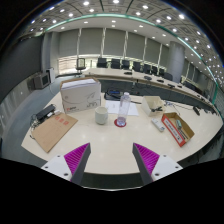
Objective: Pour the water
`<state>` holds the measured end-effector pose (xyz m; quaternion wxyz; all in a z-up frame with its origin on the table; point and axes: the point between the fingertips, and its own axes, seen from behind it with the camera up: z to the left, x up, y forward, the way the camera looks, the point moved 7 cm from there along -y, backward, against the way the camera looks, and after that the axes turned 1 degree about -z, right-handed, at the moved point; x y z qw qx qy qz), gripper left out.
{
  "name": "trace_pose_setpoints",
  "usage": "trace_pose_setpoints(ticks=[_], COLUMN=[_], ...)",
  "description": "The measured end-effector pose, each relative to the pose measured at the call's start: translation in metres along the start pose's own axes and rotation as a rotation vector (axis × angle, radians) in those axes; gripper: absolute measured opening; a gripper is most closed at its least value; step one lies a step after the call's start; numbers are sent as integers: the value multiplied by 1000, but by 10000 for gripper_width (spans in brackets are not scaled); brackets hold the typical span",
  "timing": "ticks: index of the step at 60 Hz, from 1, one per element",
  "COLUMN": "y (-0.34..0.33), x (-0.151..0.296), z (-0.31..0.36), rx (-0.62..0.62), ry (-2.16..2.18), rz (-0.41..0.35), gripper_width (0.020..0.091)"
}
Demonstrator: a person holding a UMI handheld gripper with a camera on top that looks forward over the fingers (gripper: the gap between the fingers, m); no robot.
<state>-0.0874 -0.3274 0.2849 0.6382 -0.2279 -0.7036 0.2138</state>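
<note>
A white cup (101, 116) stands upright near the middle of a pale table (110, 145), well beyond my fingers. Just right of it lies a small round pink-rimmed object (120, 122). A bottle-like clear container (125, 101) stands a little farther back. My gripper (112, 157) is held above the table's near part, open, with nothing between its magenta pads (77, 155).
A white box (80, 95) stands left of the cup. A brown cardboard sheet (53, 131) lies at the left, an open orange-lined box (178, 128) at the right. Desks with chairs and monitors fill the room behind.
</note>
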Motion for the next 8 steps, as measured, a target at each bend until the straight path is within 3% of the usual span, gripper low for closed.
trace_pose_setpoints(ticks=[8], y=[-3], x=[8], z=[-2], rx=[-17], ry=[-10], rz=[-28], gripper_width=[864])
